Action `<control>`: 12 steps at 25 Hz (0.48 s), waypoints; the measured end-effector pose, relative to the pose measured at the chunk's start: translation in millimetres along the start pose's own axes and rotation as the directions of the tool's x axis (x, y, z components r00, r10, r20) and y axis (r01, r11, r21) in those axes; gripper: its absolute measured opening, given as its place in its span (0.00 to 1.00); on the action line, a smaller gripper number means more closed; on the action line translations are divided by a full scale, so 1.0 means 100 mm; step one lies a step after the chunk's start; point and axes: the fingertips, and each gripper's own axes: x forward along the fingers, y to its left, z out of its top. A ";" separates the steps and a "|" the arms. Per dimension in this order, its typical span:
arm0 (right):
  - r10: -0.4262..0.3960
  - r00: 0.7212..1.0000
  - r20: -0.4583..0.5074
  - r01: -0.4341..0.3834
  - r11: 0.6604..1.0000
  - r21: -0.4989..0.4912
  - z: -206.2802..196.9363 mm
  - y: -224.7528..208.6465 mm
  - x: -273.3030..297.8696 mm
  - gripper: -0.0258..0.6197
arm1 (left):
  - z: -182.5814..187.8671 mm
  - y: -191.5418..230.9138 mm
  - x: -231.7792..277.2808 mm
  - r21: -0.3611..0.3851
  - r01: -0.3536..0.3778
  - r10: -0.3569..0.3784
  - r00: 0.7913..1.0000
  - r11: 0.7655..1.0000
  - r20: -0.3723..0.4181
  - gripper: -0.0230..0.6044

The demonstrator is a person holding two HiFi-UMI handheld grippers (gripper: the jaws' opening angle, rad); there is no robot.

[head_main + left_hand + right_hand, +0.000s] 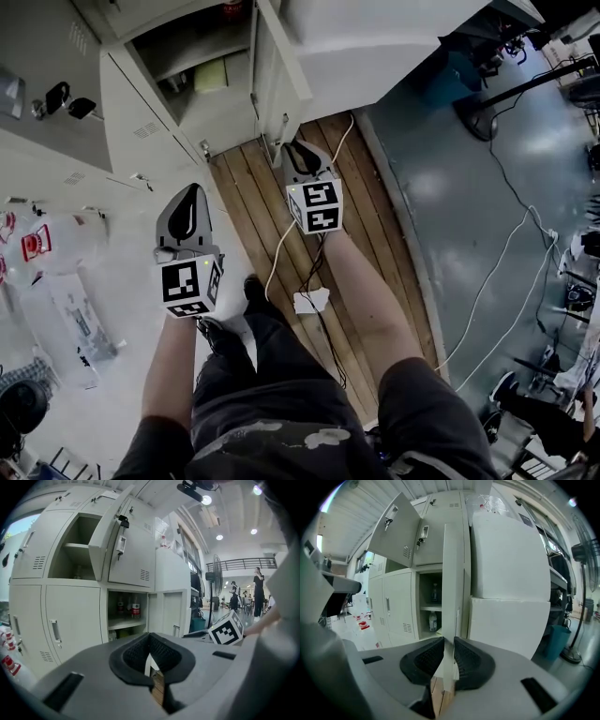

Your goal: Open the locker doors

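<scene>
Two right gripper fingers pinching locker door edge, left gripper closed

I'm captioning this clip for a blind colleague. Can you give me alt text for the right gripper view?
The right gripper pinches the edge of an open locker door, seen edge-on at centre. Behind it, an open compartment holds bottles; an upper door hangs open at left, and white panels fill the right.

pale grey locker door, brown plank floor, black-and-white marker cube (on the grey right tool)
</scene>
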 end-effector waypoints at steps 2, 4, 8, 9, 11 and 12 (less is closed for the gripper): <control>-0.014 1.000 -0.004 0.014 1.000 0.001 -0.01 -0.06 -0.02 0.17 | 0.02 0.00 -0.01 0.002 0.000 0.000 1.000 1.000 -0.002 0.05; -0.029 1.000 -0.012 0.029 1.000 0.006 -0.03 -0.13 -0.05 0.17 | 0.05 0.01 0.00 0.002 -0.006 0.006 1.000 1.000 0.000 0.05; -0.020 1.000 -0.022 0.020 1.000 0.015 -0.03 -0.15 -0.17 0.17 | 0.13 0.01 -0.02 0.000 -0.020 0.020 1.000 1.000 0.001 0.05; -0.016 1.000 -0.018 0.016 1.000 0.016 0.00 -0.14 -0.22 0.17 | 0.16 0.00 -0.02 0.003 -0.022 0.022 1.000 1.000 0.000 0.05; -0.007 1.000 -0.004 0.007 1.000 0.020 0.11 -0.13 -0.31 0.17 | 0.24 -0.02 -0.04 0.005 -0.023 0.023 1.000 1.000 -0.001 0.05; -0.003 1.000 0.006 0.003 1.000 0.023 0.18 -0.12 -0.36 0.17 | 0.30 -0.03 -0.04 0.005 -0.023 0.023 1.000 1.000 0.000 0.05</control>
